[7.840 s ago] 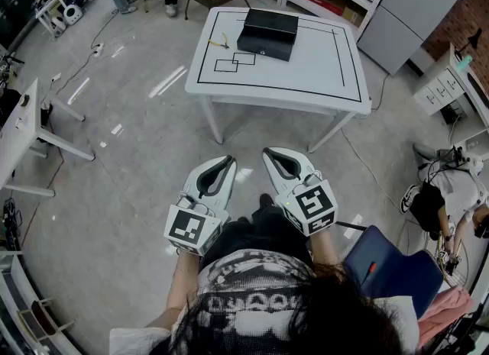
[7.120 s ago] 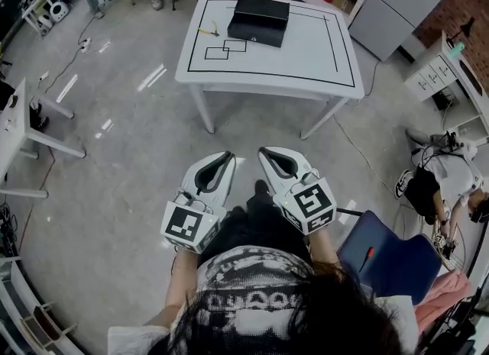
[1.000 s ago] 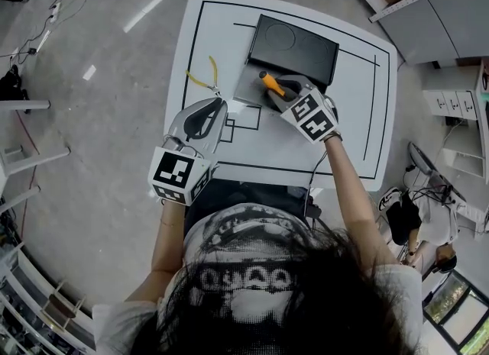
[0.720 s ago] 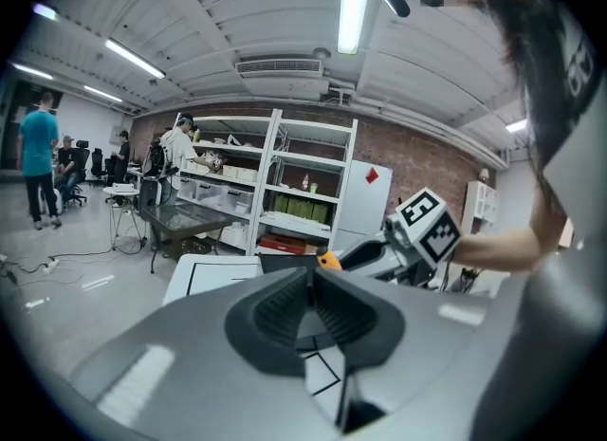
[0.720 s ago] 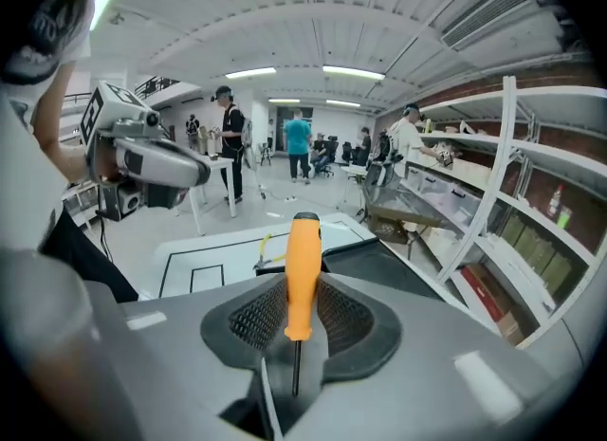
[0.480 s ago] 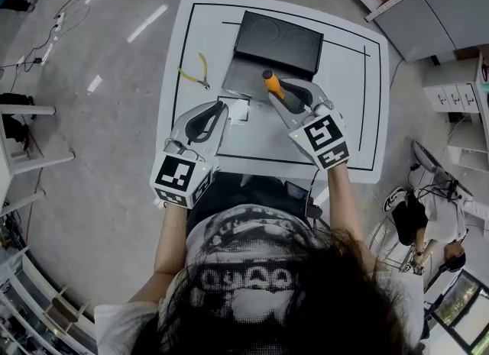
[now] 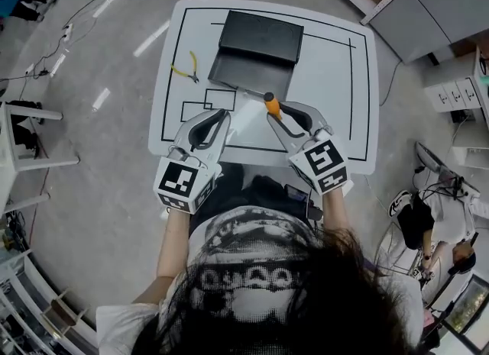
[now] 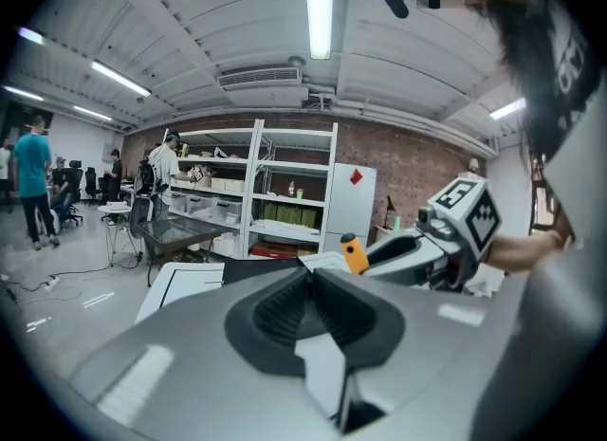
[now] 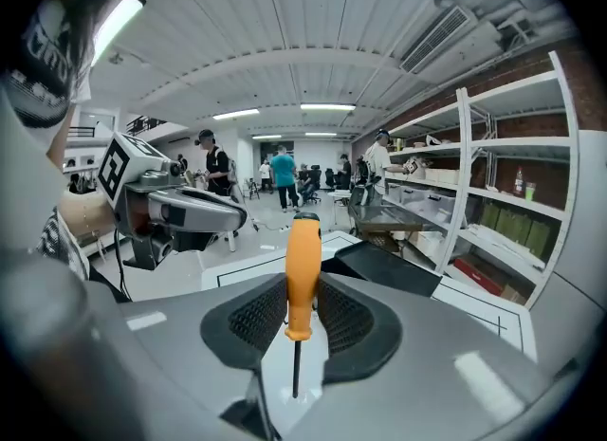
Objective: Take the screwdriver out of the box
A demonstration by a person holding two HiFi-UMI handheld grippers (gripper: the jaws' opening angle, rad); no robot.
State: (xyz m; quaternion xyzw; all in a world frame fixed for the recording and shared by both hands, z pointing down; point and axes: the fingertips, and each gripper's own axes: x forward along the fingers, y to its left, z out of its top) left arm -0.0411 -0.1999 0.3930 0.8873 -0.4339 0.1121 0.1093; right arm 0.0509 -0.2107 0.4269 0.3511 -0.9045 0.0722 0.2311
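Bright ceiling tubes [image 8: 320,3] overhead — fisheye edges bend, corners dark.

screwdriver [image 9: 303,268]: smooth plastic handle, metal shaft | box [image 7: 256,37]: matt black | table [image 7: 328,79]: smooth white

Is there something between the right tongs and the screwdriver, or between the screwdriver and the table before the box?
Nothing visible does. The right tongs are shut on the orange handle of the screwdriver, in front of the box, and only bare table lies under it.
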